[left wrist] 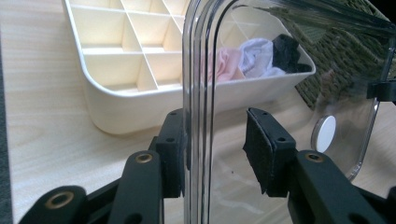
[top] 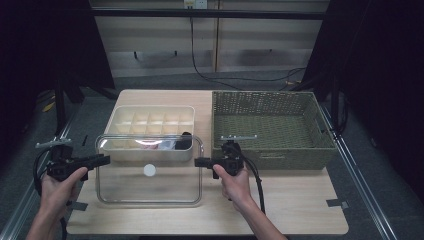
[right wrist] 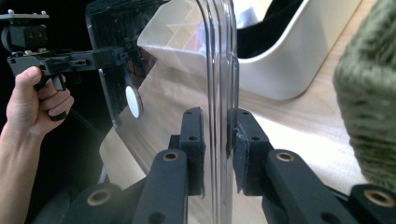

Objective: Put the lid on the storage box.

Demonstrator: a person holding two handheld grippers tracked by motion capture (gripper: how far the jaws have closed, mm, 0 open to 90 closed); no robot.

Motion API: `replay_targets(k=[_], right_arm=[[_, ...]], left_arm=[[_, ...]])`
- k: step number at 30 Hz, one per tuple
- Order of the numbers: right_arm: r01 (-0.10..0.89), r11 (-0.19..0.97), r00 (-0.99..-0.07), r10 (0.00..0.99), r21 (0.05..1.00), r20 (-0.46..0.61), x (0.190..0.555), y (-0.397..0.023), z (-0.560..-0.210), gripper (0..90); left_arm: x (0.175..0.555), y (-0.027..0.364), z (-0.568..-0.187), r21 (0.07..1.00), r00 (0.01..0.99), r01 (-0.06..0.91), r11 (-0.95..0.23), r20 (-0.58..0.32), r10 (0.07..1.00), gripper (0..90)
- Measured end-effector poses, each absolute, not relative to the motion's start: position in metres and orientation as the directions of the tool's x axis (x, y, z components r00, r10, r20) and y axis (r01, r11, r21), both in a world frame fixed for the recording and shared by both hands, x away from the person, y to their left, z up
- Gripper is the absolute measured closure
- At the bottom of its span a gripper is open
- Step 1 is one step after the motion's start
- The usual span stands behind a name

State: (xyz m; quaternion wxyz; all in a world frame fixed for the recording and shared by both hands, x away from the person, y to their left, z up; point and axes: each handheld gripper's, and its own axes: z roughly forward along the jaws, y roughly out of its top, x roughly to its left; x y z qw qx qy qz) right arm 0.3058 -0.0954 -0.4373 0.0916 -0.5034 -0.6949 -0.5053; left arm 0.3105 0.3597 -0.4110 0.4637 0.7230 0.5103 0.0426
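while the right gripper (right wrist: 218, 154) pinches the clear lid (top: 148, 187) at its rim, the left gripper (left wrist: 215, 151) stands spread, one pad off. keep both hands level, lid flat above the divided tray (top: 150, 117).

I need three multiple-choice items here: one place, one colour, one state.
1. Where is the woven basket?
A) right of the divided tray
B) left of it
C) inside it
2. What colour is the round disc on the clear lid?
A) red
B) white
C) blue
3. How are the right gripper's fingers?
A) far from the lid
B) closed on the lid's rim
C) closed on the basket
1 A: the high view shows it beside the tray's right side.
2 B: the disc looks white.
3 B: both fingers press the rim.
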Motion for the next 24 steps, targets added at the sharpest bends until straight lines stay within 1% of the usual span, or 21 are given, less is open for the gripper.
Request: replay_targets(k=[8, 15, 24], right_arm=[[0.787, -0.017, -0.482, 0.608, 0.617, 0.631, 0.31, -0.096, -0.428, 75.9], [0.776, -0.018, -0.492, 0.61, 0.631, 0.621, 0.317, -0.094, -0.416, 75.9], [0.78, -0.015, -0.489, 0.609, 0.625, 0.625, 0.328, -0.089, -0.411, 75.8]], left_arm=[[0.315, 0.359, -0.4, 0.728, 0.494, 0.683, -0.067, -0.392, 0.777, 60.0], [0.319, 0.362, -0.392, 0.738, 0.487, 0.673, -0.044, -0.398, 0.778, 59.9], [0.326, 0.367, -0.39, 0.734, 0.474, 0.678, -0.032, -0.404, 0.783, 59.4]])
